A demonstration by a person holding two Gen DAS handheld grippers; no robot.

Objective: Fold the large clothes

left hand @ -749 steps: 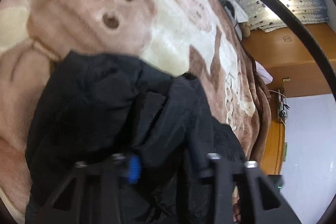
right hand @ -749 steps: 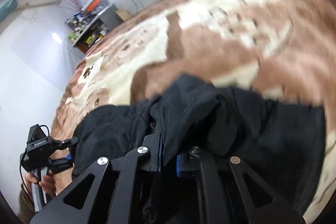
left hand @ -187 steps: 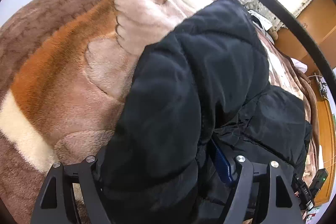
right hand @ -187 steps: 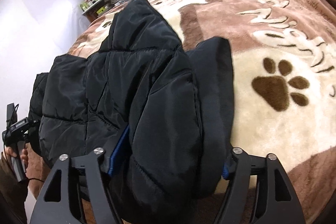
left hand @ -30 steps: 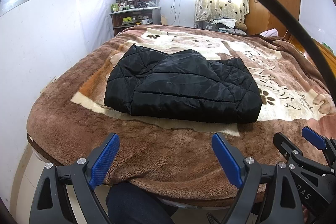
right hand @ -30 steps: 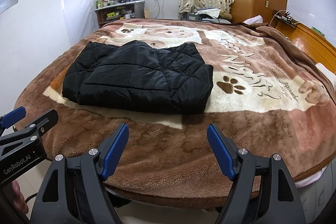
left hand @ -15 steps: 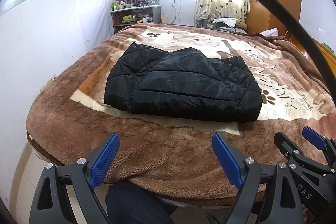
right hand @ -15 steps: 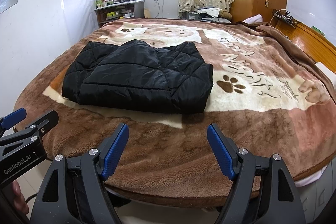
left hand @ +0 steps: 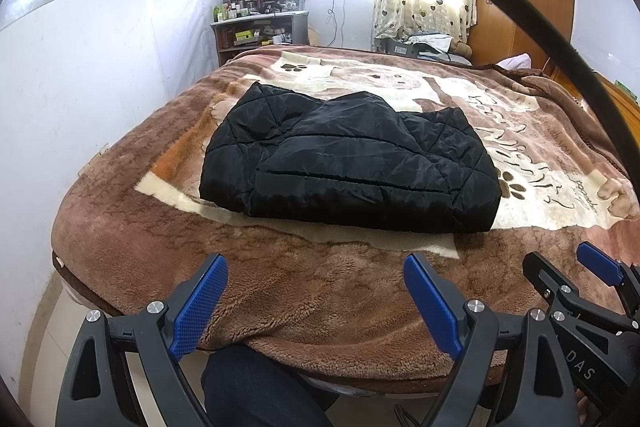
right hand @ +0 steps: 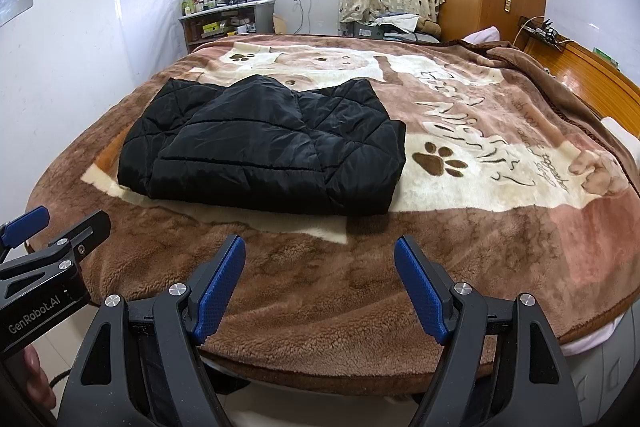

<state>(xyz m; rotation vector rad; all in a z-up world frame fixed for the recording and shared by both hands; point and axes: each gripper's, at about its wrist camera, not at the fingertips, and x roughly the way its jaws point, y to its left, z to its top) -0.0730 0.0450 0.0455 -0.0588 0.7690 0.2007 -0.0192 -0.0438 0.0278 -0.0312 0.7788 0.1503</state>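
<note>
Plainly, from the left wrist view, the black quilted jacket (left hand: 348, 163) lies folded into a squat rectangle on the brown plush blanket (left hand: 320, 291), straight ahead at twelve o'clock and well apart from the tool. The left gripper (left hand: 316, 303) hangs over the near edge of the bed with its jaws wide and nothing between them, which fits a garment that needs no more handling. At four o'clock the right gripper (left hand: 592, 279) pokes in from the side, level with the bed's edge, also clear of the cloth. A dark trouser leg (left hand: 256, 387) shows at six o'clock, so the person stands at the foot of the bed.

From the right wrist view, the jacket (right hand: 264, 151) sits at about eleven o'clock, its long folded edge facing the camera and a paw print (right hand: 440, 159) on the blanket (right hand: 320, 287) just beside its right end. The right gripper (right hand: 320, 283) is spread wide and empty, held back over the blanket's near hem. The left gripper (right hand: 52, 227) enters at nine o'clock. A shelf unit (right hand: 228, 19) stands against the far wall at twelve o'clock. Judging by the tidy bundle and both tools withdrawn, the fold looks finished.
</note>
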